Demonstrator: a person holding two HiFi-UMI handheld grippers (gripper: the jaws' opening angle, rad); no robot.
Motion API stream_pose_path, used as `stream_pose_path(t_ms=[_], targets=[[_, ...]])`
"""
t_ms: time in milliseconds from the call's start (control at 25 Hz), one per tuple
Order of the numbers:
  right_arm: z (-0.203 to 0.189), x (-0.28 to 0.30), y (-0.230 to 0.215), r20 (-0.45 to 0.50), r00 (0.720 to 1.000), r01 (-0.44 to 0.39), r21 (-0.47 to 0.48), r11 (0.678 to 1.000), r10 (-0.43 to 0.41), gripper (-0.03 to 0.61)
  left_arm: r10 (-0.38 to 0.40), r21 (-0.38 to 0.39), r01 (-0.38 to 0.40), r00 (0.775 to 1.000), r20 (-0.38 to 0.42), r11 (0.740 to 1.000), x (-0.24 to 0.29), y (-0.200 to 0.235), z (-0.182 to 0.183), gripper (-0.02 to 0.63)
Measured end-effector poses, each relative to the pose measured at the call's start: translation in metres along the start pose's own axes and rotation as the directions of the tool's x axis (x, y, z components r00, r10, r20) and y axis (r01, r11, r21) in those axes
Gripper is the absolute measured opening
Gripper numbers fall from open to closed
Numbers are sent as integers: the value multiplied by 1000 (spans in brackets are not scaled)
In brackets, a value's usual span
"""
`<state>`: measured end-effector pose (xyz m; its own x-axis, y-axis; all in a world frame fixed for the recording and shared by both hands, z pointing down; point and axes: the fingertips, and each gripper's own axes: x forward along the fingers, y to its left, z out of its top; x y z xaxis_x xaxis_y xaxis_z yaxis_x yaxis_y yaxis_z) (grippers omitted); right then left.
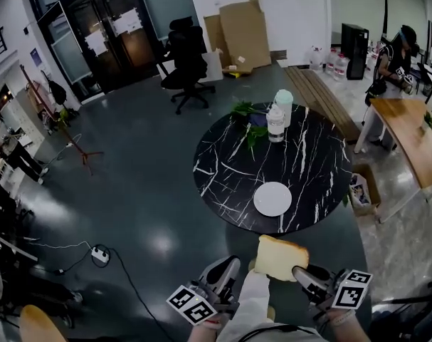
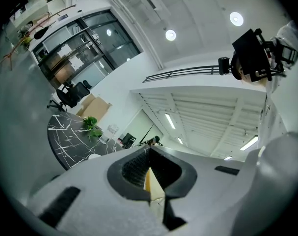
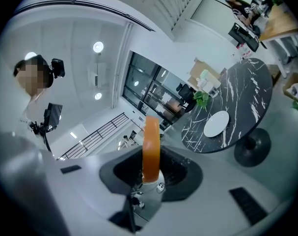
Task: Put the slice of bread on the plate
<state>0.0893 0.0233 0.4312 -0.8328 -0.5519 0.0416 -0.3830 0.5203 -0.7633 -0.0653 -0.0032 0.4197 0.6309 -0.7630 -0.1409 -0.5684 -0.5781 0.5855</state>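
A slice of bread (image 1: 281, 257) with a brown crust stands on edge in my right gripper (image 1: 299, 270), whose jaws are shut on its lower part. In the right gripper view the slice of bread (image 3: 150, 149) shows edge-on between the jaws of the right gripper (image 3: 149, 175). The white plate (image 1: 272, 199) lies bare near the front rim of the round black marble table (image 1: 226, 164), ahead of and apart from both grippers; this plate (image 3: 216, 124) also shows in the right gripper view. My left gripper (image 1: 228, 266) hangs left of the bread, and the tips of the left gripper (image 2: 148, 160) meet.
Two bottles (image 1: 275, 123) and a leafy plant (image 1: 245, 111) stand at the table's far side. A cardboard box (image 1: 359, 189) and a wooden table (image 1: 413, 130) are to the right, an office chair (image 1: 187, 63) behind, a power strip (image 1: 99, 255) with cable on the floor at left.
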Motion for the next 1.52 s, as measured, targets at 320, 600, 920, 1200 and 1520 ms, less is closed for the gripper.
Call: stream_pose_path(t_ms=[320, 600, 920, 1200, 1520], targets=[[34, 17, -43, -3, 997, 72, 17, 997, -72, 91, -69, -26, 68, 997, -36, 997, 67, 30, -1, 8], [55, 52, -70, -40, 996, 83, 23, 996, -82, 91, -67, -49, 64, 996, -54, 997, 104, 67, 6, 8], [76, 79, -107, -62, 990, 130, 32, 991, -128, 91, -55, -45, 51, 994, -97, 998, 143, 108, 7, 8], [84, 101, -150, -87, 981, 181, 58, 982, -176, 91, -31, -52, 24, 992, -122, 998, 168, 146, 5, 8], [91, 135, -200, -130, 975, 193, 85, 978, -181, 91, 1, -65, -11, 988, -153, 998, 187, 188, -6, 8]])
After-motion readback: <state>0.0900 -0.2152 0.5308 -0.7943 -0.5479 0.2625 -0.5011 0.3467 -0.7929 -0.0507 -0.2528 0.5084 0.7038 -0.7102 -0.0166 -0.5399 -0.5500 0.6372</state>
